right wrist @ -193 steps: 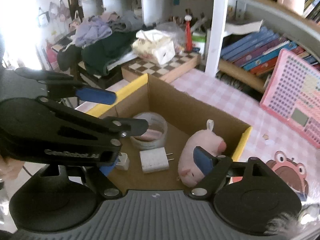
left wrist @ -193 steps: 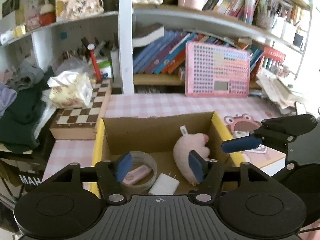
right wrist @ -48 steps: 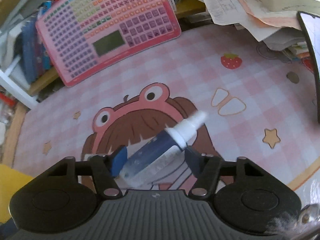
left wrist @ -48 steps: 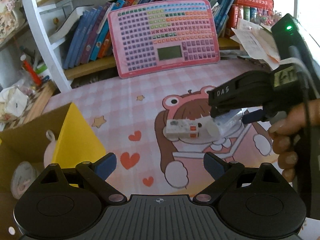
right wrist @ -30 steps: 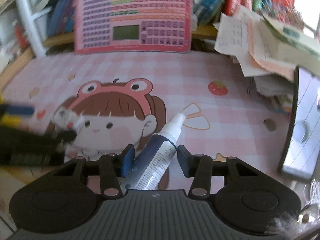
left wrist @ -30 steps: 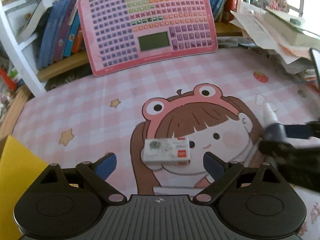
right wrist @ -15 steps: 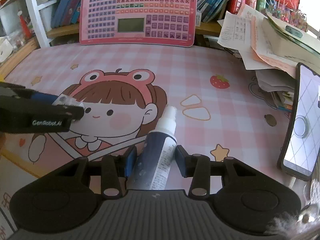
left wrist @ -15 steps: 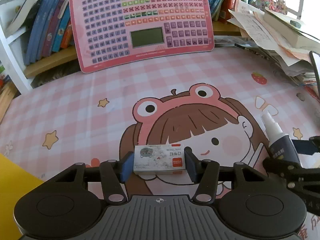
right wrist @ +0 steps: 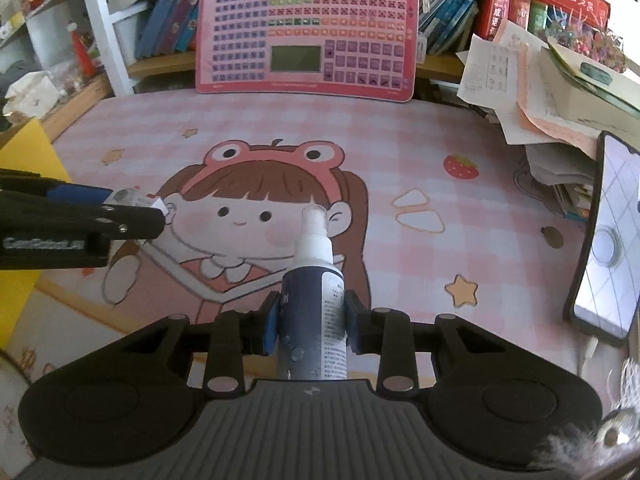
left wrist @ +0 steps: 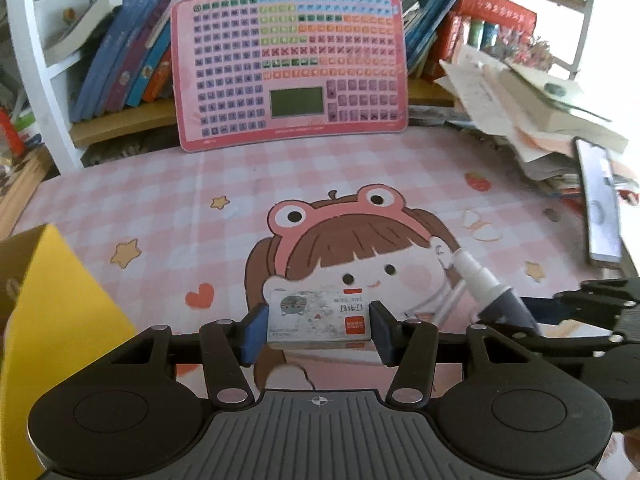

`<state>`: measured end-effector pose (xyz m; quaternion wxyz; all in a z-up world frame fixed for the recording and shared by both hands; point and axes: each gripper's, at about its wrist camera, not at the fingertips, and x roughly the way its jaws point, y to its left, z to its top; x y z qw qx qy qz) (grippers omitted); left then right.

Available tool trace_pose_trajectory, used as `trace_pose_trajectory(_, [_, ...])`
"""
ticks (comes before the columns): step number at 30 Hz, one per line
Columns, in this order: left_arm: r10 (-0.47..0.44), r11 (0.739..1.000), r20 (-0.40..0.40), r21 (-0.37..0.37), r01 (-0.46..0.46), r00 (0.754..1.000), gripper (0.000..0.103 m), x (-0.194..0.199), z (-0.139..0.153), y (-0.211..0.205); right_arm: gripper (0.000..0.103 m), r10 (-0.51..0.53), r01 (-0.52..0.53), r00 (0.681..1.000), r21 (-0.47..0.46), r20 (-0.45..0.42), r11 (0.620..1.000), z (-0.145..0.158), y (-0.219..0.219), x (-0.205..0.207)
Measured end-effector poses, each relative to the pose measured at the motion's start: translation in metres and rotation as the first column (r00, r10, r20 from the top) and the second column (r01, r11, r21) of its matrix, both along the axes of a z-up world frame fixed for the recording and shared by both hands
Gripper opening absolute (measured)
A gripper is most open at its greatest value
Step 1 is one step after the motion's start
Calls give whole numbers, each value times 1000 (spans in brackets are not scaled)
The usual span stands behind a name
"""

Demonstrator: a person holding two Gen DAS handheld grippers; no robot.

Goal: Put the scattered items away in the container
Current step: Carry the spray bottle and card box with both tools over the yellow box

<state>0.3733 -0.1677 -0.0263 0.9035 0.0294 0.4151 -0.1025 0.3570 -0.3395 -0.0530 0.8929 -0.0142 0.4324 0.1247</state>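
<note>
My left gripper [left wrist: 318, 327] is shut on a small white staple box [left wrist: 316, 312] with a red label, holding it just above the cartoon desk mat [left wrist: 240, 184]. The right gripper [right wrist: 312, 320] has its jaws closing tight on a dark blue spray bottle [right wrist: 314, 284]. Its pads press both sides, and the white nozzle points away from me. The right gripper also shows at the right edge of the left wrist view, and the left gripper [right wrist: 132, 210] at the left of the right wrist view. A yellow corner of the cardboard container [left wrist: 52, 304] sits at the far left.
A pink button board [left wrist: 288, 68] leans on the bookshelf at the back. A pile of papers and books [left wrist: 532, 112] fills the right side. A phone [right wrist: 604, 248] lies at the right edge of the mat.
The left jaws closed on the staple box and lifted it, and the container's yellow corner came into view. The right jaws tightened on the bottle, which now points straight ahead.
</note>
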Motion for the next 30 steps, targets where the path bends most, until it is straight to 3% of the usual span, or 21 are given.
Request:
trace_pose_trajectory(12, [-9,1000,24,-19,9,1000,52,-49,12,9,31,13,-12,1000,39,-25,999,8,4,-41])
trace_pose_trajectory(30, [-111,988,46,-103,115,993,52,-117,23,22,31,-5,6,1000,36,-20,999,25,26,-107])
